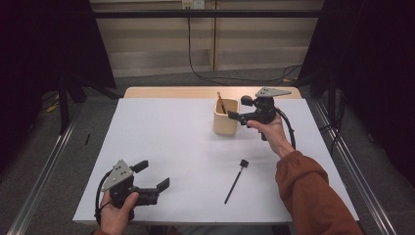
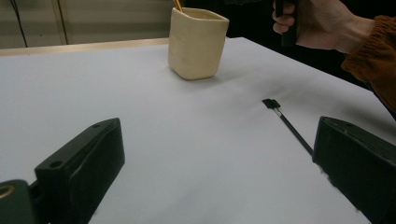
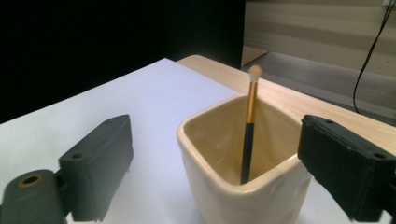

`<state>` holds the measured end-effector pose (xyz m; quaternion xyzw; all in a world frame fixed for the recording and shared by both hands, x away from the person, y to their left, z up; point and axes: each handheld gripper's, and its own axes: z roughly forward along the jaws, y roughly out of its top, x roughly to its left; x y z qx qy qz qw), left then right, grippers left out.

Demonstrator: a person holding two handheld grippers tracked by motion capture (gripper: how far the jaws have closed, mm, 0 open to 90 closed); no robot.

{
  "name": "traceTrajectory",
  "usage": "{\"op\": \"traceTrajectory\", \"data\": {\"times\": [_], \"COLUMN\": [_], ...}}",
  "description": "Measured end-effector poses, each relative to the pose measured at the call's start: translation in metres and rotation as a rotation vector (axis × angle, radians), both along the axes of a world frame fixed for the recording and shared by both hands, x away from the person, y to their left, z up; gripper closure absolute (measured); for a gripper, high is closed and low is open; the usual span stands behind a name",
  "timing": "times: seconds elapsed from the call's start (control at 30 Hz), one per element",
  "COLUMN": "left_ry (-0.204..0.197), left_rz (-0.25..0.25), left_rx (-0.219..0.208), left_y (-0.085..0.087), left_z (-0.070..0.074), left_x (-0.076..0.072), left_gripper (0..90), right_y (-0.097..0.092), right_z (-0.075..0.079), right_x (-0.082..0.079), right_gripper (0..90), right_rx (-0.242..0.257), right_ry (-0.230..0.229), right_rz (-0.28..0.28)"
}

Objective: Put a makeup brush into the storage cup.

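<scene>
With one brush (image 3: 248,135) standing in the cream cup (image 1: 225,117), the right hand-held gripper (image 1: 235,116) hangs open beside it; the left hand-held gripper (image 1: 152,175), also open, should approach the second brush (image 1: 236,179) squarely, gripping mid-handle.

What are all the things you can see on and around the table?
cup: one, cream, far middle of the table, upright
brush in the cup: one, black and gold handle with a pale tip, standing in the cup, leaning on its wall
black brush: one, black, lying flat on the sheet nearer the person, right of middle
white sheet: one, white, covering most of the table
table: one, light wood, its far edge showing beyond the sheet
cable: one, black, on the floor behind the table
left gripper: one, black, near left corner, jaws open, nothing between them
right gripper: one, black, at the cup's rim, jaws open
</scene>
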<state>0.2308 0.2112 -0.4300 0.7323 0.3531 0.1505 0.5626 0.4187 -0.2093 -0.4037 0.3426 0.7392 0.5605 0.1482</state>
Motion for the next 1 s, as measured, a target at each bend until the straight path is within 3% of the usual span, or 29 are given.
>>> {"op": "traceTrajectory", "data": {"times": [0.37,0.83,1.0], "left_ry": [0.012,-0.001,-0.01], "left_rz": [0.008,0.006,0.008], "left_rx": [-0.009,0.003,0.004], "left_y": [0.002,0.004,0.006], "left_z": [0.0,0.001,0.003], "left_x": [0.003,0.004,0.004], "left_gripper": [2.3,2.3,2.3], "right_y": [-0.006,-0.025,-0.026], "right_z": [-0.001,0.002,-0.002], "right_x": [-0.018,-0.052,-0.067], "right_gripper": [0.9,3.0,3.9], "right_rx": [0.022,0.038,0.01], "right_ry": [-0.008,-0.023,-0.037], "right_rz": [0.008,-0.026,-0.044]}}
